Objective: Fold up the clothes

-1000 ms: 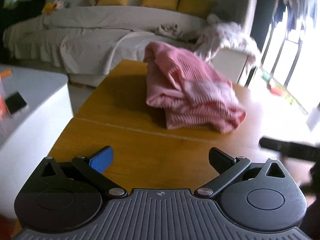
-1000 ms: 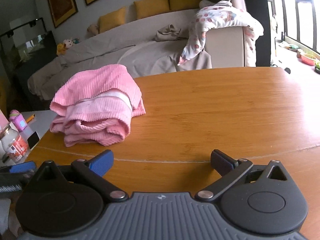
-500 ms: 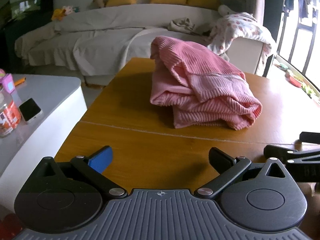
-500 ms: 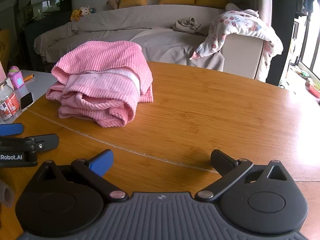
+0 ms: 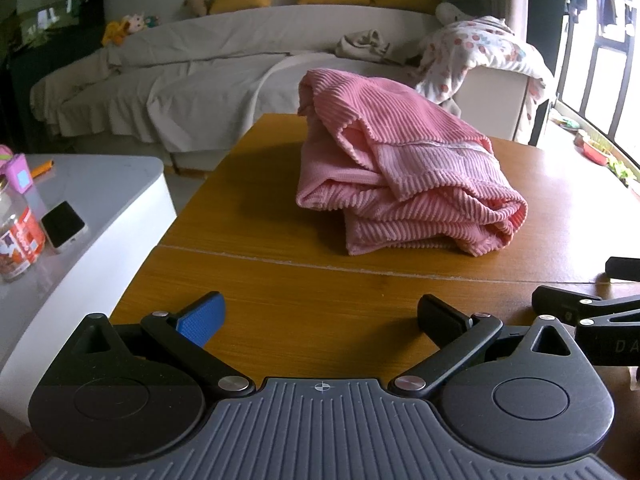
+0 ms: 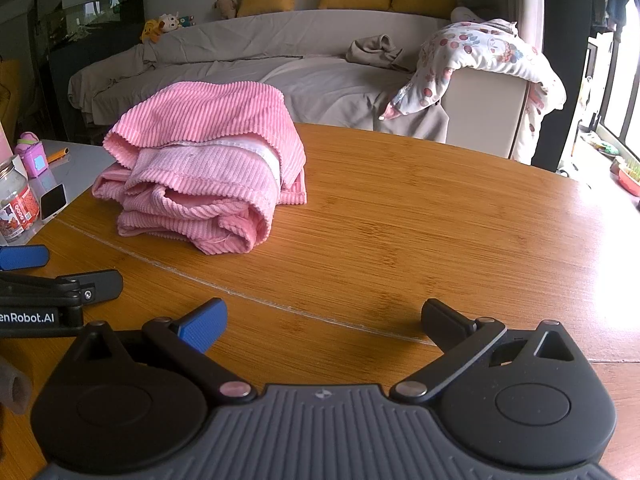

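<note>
One pink ribbed garment (image 5: pixel 400 176) is seen folded into a thick bundle on the wooden table (image 6: pixel 440 220), near its left edge. Both the left gripper (image 5: pixel 320 316) and the right gripper (image 6: pixel 324 316) are held wide open and empty, well short of it. What may be a phone (image 5: pixel 64 224) is shown clearly only by the left view. Bare tabletop is left to the bundle's right.

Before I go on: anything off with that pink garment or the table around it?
The pink garment sits as a lumpy, uneven bundle on the wooden table, layers misaligned and one edge poking out at the back. Nothing spilled or damaged. Both grippers, left and right, are open and empty.
</note>
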`<state>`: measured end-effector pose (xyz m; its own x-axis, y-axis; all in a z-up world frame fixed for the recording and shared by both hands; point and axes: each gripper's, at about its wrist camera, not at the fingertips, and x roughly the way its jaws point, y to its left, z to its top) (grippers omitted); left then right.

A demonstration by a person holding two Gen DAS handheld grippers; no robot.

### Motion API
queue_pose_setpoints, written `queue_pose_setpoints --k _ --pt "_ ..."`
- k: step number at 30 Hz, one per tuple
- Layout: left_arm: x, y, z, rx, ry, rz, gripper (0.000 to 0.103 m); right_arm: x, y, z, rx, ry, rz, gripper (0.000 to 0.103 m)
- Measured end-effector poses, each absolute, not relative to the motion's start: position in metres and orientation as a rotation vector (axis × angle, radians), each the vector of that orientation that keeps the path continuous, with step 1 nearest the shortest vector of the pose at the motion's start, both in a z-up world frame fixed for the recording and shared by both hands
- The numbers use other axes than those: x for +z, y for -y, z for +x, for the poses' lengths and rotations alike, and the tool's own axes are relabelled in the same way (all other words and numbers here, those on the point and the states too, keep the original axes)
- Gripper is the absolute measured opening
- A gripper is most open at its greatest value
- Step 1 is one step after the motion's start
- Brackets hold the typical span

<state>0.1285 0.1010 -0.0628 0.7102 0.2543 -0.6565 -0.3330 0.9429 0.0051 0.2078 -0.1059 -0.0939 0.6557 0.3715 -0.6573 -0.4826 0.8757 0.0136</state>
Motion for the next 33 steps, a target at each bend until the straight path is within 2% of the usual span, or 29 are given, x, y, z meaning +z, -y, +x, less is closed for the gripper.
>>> queue_pose_setpoints --k 33 --pt "-0.0632 -0.1027 0.1265 0.328 -0.713 -0.112 0.103 -0.0932 0.1042 0.2079 0.488 -0.706 -0.168 0.103"
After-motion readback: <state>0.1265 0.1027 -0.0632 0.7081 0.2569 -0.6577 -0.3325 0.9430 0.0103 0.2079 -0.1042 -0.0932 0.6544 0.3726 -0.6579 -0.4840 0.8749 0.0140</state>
